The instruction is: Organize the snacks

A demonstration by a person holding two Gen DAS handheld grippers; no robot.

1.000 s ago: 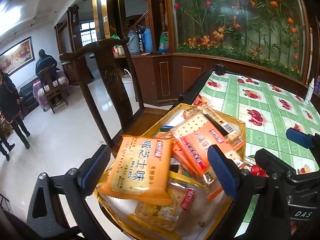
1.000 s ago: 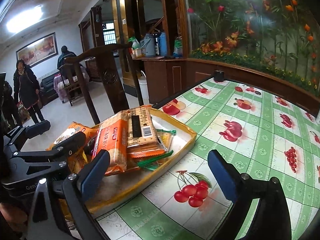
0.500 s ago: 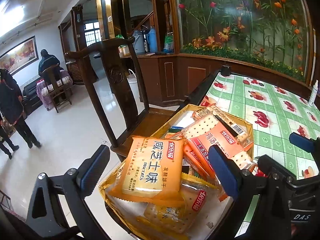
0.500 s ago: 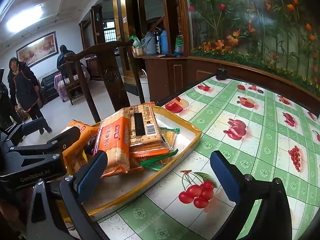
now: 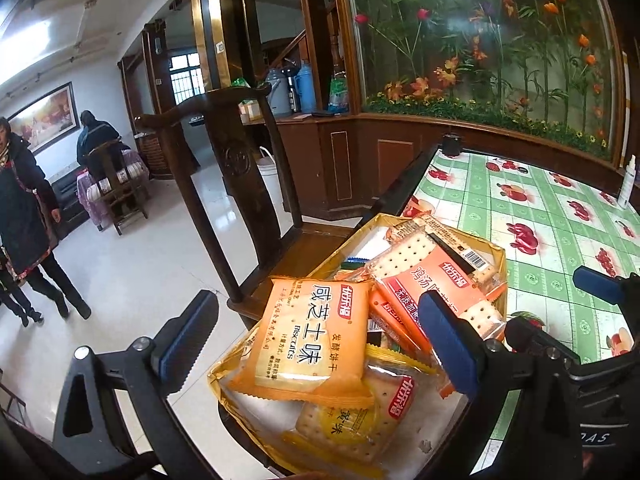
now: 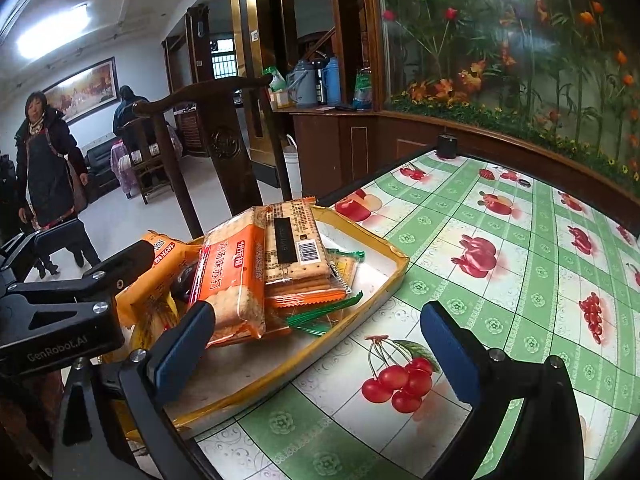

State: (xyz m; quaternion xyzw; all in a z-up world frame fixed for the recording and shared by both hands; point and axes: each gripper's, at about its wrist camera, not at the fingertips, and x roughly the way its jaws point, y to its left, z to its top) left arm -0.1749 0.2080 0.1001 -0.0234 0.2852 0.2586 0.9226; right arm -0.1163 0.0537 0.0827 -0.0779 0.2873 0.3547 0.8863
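A yellow tray (image 5: 500, 254) (image 6: 394, 276) sits at the table's left edge, piled with cracker packets. An orange biscuit packet (image 5: 310, 330) lies on top at the near end. A red-orange soda cracker packet (image 5: 432, 276) (image 6: 234, 276) lies beside it, and a packet with a barcode (image 6: 294, 250) rests behind. My left gripper (image 5: 320, 340) is open, above the tray's near end, with the orange packet between its fingers but untouched. My right gripper (image 6: 316, 342) is open and empty, low over the tray's right rim and the tablecloth.
The table has a green checked fruit-print cloth (image 6: 500, 264). A dark wooden chair (image 5: 240, 184) stands close by the tray's left side. A white bottle (image 5: 626, 180) stands at the far right. A small black object (image 6: 446, 146) sits at the far table edge. People stand at left (image 6: 48, 176).
Both grippers have pulled back and risen a little, so the tray and packets sit slightly farther off. Both stay open. The packets have not moved.
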